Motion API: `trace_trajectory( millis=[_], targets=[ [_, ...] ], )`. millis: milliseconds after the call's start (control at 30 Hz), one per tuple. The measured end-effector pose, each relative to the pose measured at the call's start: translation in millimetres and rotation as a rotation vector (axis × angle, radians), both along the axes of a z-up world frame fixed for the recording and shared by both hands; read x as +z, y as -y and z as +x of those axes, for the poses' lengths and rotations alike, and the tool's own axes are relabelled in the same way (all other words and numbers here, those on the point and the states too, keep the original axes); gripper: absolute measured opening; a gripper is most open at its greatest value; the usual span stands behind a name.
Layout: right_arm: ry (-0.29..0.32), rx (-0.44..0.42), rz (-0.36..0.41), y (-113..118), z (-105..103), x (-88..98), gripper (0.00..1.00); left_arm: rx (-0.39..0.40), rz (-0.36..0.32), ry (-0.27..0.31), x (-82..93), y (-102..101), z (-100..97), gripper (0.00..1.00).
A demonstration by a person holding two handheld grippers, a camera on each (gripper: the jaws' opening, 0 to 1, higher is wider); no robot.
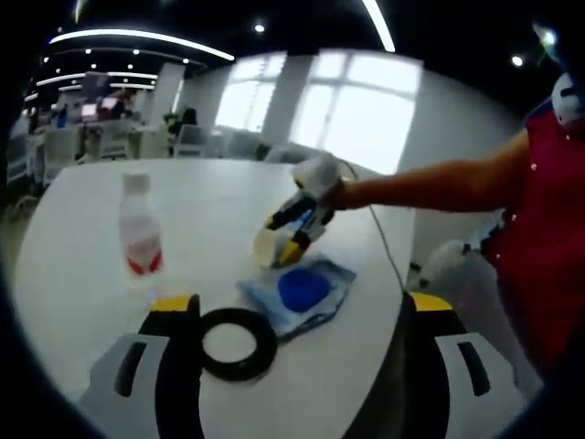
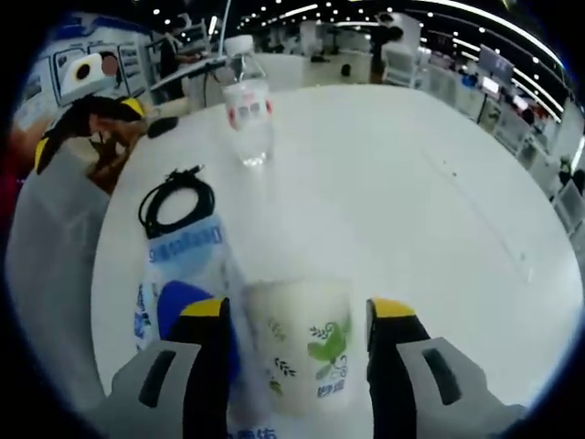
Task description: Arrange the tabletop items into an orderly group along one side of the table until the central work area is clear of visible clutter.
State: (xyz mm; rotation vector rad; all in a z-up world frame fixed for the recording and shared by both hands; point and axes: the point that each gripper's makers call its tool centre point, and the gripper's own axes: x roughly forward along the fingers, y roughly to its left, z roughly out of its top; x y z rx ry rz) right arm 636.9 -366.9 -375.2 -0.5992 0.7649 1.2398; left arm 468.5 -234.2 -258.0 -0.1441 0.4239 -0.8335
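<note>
White round table (image 2: 439, 183) in an office, we see our right claw (image 2: 292, 334) straddling a paper cup (image 2: 297, 343), grip uncertain, left claw (image 1: 302, 315) released near a black cable coil (image 1: 238, 343), bottle (image 1: 139, 229) mid-table.

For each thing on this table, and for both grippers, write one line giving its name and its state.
Water bottle: upright, capped.
Paper cup: upright between the right gripper's jaws, contact unclear.
Black cable: coiled, lying flat.
Blue-and-white packet: lying flat.
Left gripper: open, holding nothing.
</note>
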Motion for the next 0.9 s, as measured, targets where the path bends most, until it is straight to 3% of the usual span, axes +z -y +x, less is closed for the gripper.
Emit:
trace_trajectory(
  millis=[500, 900],
  targets=[
    [-0.037, 0.081, -0.137, -7.2, -0.9, -8.5, 0.49, 0.003, -0.009, 0.005, 1.9, -4.3, 0.7, 0.87],
    [-0.046, 0.081, -0.161, -7.3, 1.5, -7.2, 0.45, 0.000, -0.009, 0.005, 2.3, -4.6, 1.6, 0.87]
  ],
)
